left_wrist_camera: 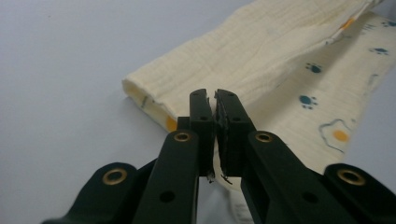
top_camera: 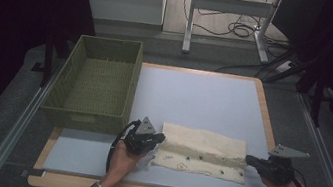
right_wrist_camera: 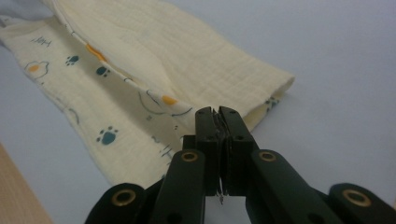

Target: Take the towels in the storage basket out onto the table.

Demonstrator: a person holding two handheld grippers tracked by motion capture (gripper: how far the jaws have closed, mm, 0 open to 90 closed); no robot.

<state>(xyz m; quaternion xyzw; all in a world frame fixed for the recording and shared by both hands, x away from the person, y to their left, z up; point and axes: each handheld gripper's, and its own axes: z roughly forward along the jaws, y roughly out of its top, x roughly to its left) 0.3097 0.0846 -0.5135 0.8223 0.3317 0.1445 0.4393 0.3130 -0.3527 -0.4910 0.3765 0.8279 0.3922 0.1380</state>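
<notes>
Two grippers, left and right, are clamped on one folded cloth stretched between them; one basket sits beyond the left.

The cloth lay folded on the table, near its front edge. The basket stood behind and to the left of the cloth, at the table's left edge. The left gripper met the cloth's left end, the right gripper its right end.

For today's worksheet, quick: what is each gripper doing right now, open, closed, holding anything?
Left gripper: closed on the near-left corner of the cloth.
Right gripper: closed on the cloth's near-right corner.
</notes>
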